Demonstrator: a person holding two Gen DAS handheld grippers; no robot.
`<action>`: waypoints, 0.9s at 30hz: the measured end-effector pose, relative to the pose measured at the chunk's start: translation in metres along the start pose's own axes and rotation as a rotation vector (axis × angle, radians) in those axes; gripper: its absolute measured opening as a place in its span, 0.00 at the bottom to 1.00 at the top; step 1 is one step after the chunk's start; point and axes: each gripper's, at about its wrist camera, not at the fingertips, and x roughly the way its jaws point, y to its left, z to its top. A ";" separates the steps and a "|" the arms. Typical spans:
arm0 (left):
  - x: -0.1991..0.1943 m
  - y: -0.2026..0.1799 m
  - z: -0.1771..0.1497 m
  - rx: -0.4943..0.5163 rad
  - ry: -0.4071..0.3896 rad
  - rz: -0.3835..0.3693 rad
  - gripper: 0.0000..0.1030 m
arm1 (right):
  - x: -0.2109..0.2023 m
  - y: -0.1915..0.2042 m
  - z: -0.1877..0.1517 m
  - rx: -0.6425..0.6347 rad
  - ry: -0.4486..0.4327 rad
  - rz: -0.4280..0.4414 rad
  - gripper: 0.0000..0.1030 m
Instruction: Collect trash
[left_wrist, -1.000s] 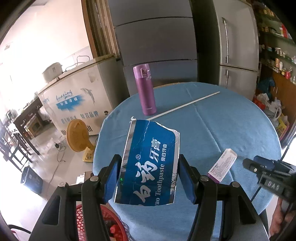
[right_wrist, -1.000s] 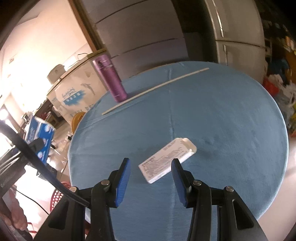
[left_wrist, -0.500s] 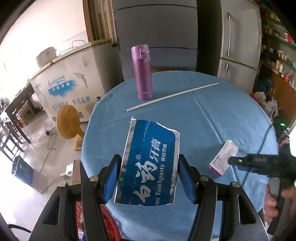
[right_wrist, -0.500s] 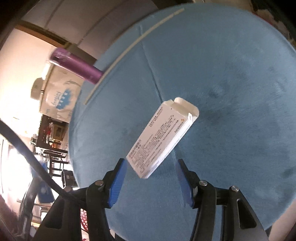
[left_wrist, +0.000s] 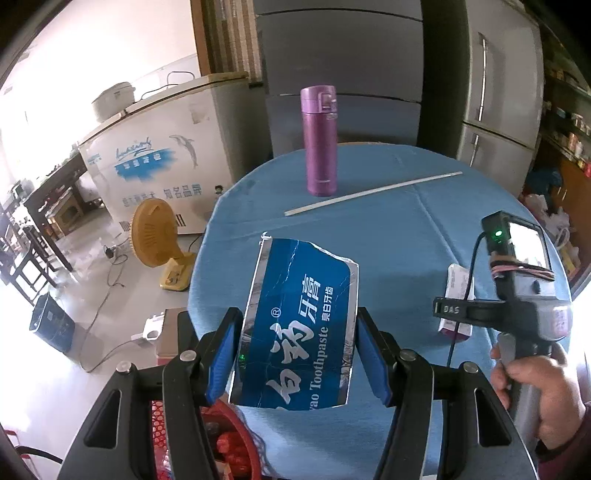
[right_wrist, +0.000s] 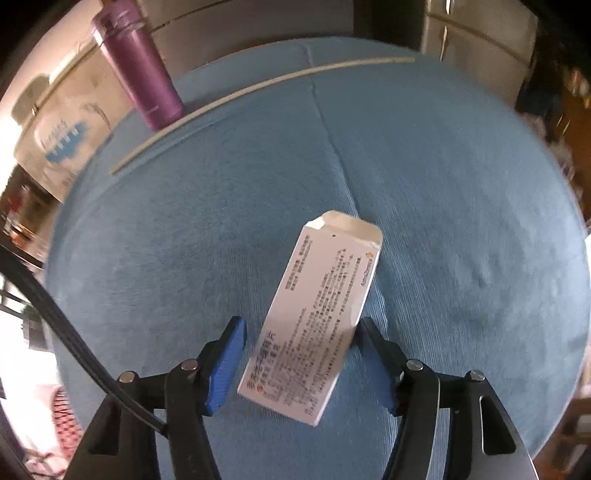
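Our left gripper (left_wrist: 297, 354) has its jaws clamped on a flattened blue toothpaste box (left_wrist: 299, 328), held above the near left edge of the round blue-clothed table (left_wrist: 424, 229). Our right gripper (right_wrist: 299, 363) has just been opening its jaws; they straddle a white medicine carton (right_wrist: 321, 314) lying flat near the table's near edge, the pads not pressing it. A purple flask (left_wrist: 319, 142) stands at the far edge beside a white rod (left_wrist: 373, 192).

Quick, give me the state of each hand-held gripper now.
Left hand-held gripper: shut on the toothpaste box.
Right hand-held gripper: open, jaws just widened around the white carton, not clamped.
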 end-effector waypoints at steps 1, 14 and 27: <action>0.000 0.002 0.000 -0.003 0.001 0.002 0.61 | 0.002 0.006 -0.001 -0.026 -0.018 -0.033 0.64; -0.003 0.016 -0.007 -0.030 0.004 0.022 0.61 | -0.016 -0.006 -0.025 -0.054 -0.069 0.071 0.49; -0.007 0.042 -0.017 -0.084 0.013 0.078 0.61 | -0.073 0.022 -0.056 -0.131 -0.123 0.393 0.49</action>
